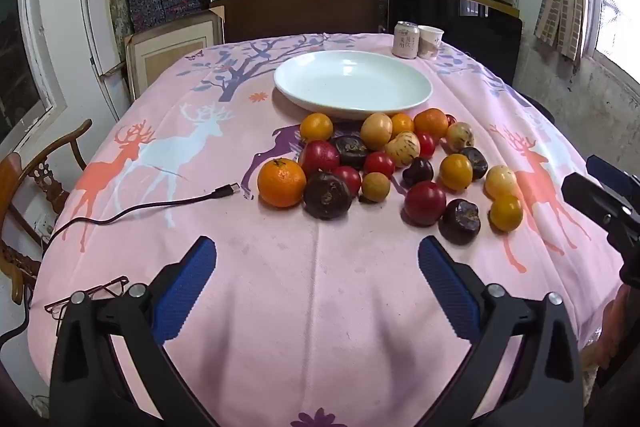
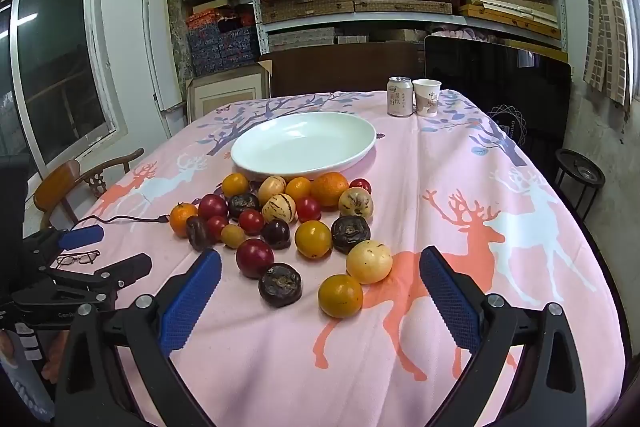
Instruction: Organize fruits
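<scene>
Several loose fruits lie in a heap on the pink deer-print tablecloth [image 1: 280, 267]: an orange [image 1: 281, 183], red, dark purple [image 1: 328, 195] and yellow ones. An empty white plate [image 1: 353, 83] [image 2: 303, 143] sits just behind them. My left gripper [image 1: 318, 251] hovers open over bare cloth in front of the heap, nothing between its blue pads. In the right wrist view my right gripper [image 2: 320, 263] also stands open, with a yellow-orange fruit [image 2: 340, 295] and a dark purple fruit [image 2: 280, 284] lying on the cloth between its fingers, untouched.
A drink can [image 1: 405, 39] and a paper cup [image 1: 430, 42] stand at the table's far edge. A black USB cable [image 1: 160, 205] and a pair of glasses [image 1: 92, 293] lie on the left. A wooden chair [image 1: 36, 179] stands left of the table; shelves fill the back wall.
</scene>
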`<state>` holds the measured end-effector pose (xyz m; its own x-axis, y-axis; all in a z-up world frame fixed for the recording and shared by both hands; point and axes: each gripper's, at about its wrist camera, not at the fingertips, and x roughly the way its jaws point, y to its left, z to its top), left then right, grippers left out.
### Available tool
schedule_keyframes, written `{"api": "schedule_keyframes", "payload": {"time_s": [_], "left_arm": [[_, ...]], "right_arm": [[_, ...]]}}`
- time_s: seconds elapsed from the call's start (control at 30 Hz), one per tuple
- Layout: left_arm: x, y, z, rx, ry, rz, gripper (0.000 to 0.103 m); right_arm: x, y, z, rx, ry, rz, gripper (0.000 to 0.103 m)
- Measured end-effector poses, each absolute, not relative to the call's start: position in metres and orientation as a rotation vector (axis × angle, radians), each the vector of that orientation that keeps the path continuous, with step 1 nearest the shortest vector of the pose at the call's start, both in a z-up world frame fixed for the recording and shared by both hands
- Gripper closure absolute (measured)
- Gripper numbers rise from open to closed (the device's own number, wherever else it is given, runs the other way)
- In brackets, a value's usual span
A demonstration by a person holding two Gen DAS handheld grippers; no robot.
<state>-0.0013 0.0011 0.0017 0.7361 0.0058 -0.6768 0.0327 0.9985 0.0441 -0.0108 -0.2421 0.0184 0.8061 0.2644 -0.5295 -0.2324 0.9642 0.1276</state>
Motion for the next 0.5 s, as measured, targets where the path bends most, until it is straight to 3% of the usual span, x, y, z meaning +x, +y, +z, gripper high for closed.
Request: {"api": "schedule_keyframes", "payload": {"time_s": [0.5], "left_arm": [[0.0025, -0.0006, -0.0070, 0.037, 0.784, -0.032, 0.004]], "right_arm": [[-0.0085, -0.2445, 0.0148, 0.069, 0.599, 0.272, 0.003]]}}
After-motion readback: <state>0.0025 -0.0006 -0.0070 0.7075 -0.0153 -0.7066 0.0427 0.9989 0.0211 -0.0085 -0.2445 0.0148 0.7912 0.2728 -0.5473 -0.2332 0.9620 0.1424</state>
